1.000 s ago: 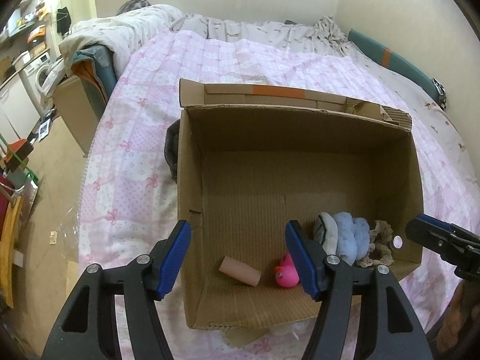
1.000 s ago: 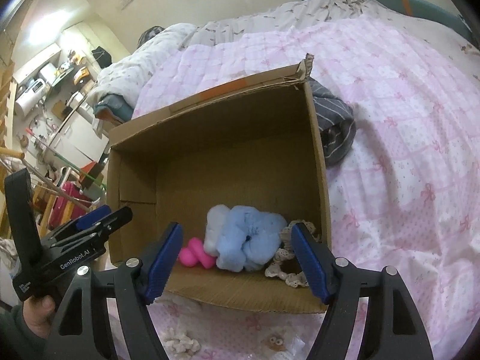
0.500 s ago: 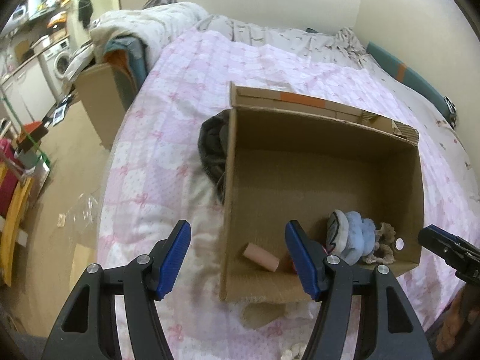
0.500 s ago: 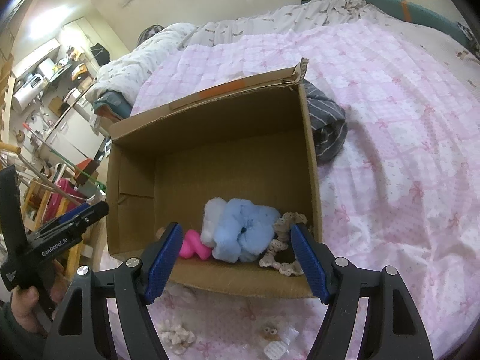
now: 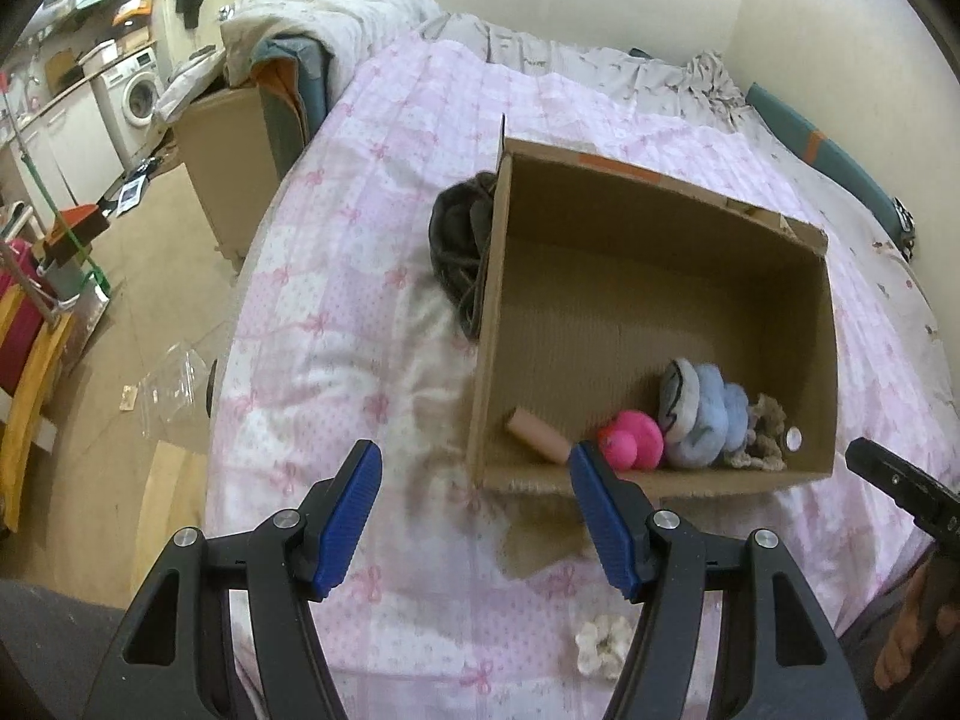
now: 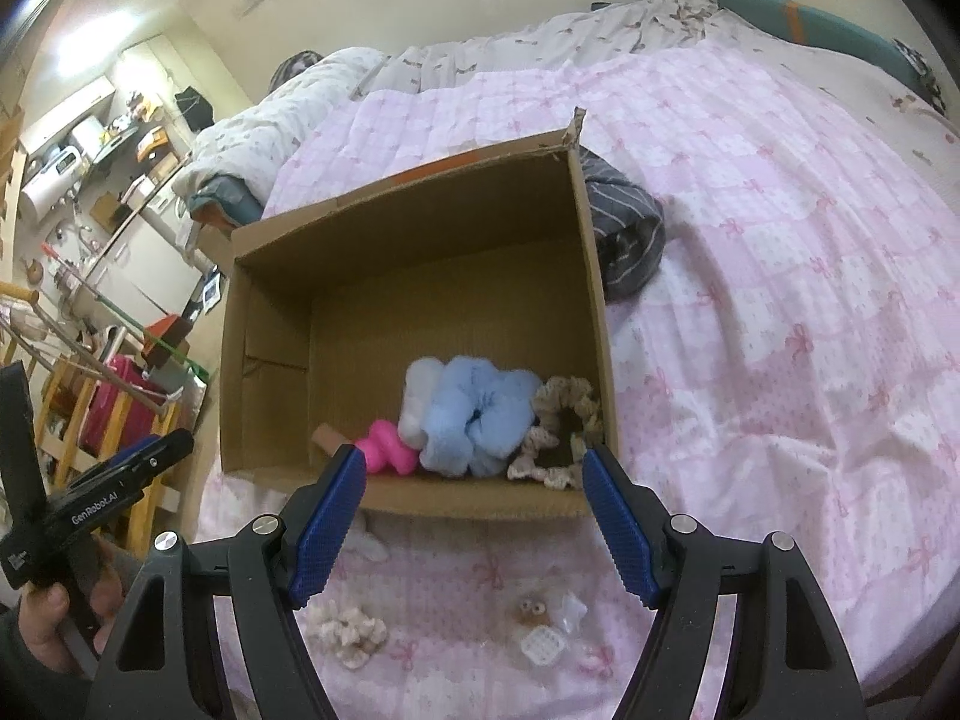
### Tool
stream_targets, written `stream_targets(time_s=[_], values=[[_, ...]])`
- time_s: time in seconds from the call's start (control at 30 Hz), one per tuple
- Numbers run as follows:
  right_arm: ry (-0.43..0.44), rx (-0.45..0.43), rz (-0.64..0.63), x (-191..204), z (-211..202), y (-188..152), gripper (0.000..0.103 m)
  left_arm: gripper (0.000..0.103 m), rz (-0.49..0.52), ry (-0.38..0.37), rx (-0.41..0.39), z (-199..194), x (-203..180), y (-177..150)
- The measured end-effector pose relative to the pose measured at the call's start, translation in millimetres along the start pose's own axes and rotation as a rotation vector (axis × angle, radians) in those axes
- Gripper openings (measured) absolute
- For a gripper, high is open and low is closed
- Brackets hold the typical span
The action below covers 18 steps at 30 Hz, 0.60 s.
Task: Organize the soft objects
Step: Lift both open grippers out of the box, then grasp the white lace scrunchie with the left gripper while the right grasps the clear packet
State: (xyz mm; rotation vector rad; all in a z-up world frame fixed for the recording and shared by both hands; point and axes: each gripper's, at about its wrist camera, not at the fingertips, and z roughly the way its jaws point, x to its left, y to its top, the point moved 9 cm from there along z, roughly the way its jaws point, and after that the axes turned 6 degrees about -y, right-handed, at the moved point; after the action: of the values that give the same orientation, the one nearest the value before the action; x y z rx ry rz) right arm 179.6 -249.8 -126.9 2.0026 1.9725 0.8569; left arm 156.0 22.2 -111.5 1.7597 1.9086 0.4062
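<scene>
Dark striped garment (image 6: 624, 240) beside box (image 6: 591, 276)

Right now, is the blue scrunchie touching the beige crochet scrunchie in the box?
Touching. In the right wrist view the blue scrunchie presses against the beige crochet scrunchie with no gap between them.

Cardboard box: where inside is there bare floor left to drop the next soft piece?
The cardboard box has bare floor across its far half and left side. Only the near wall is crowded: tan roll, pink toy, blue scrunchie, beige crochet scrunchie.
</scene>
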Motion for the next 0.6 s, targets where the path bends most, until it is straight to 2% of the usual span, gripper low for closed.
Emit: stream_targets(time_s=[0.17, 0.33, 0.5, 0.6], values=[[-0.033, 0.039, -0.009, -8, 2, -13, 0.079, 0.062, 0.032, -0.015, 0.049, 5, -10, -20], [-0.122, 0.150, -0.001, -27, 21, -38, 0.079, 0.062, 0.054, -0.018, 0.098, 14, -18, -34], [-0.122, 0.187, 0.027, -33, 26, -45, 0.079, 0.062, 0.079, 0.026, 0.106, 20, -17, -42], [-0.089, 0.201, 0.046, -32, 29, -46, 0.079, 0.062, 0.092, 0.038, 0.110, 24, -15, -45]])
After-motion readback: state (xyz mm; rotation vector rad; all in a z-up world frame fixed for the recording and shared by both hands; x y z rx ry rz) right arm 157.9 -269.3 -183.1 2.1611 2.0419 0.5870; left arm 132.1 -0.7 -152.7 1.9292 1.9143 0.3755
